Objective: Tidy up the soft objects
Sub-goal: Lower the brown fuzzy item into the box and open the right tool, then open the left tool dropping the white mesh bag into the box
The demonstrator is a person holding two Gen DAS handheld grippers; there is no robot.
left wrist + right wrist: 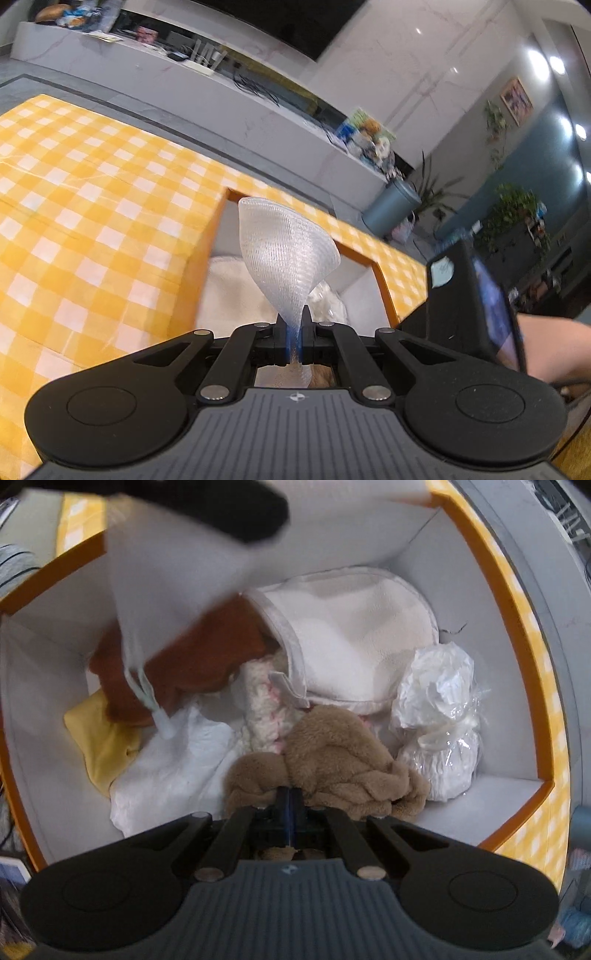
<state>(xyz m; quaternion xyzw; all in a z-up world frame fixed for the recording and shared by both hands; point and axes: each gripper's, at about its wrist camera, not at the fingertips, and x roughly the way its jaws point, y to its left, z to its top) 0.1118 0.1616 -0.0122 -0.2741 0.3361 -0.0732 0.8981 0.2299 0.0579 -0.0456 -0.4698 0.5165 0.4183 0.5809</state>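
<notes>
**Right wrist view: box nearly filled, mesh piece held above it**

The open orange-rimmed storage box (524,635) is seen from above, with a cream fleece cloth (354,642), a tan plush cloth (340,753) and a wrapped white bundle (439,716) lying inside. The right gripper (291,805) is pressed together, apparently empty, just over the tan plush. The white mesh piece (284,254) is pinched by the left gripper (294,332) above the box. It is best lowered into the free corner before release.
</notes>
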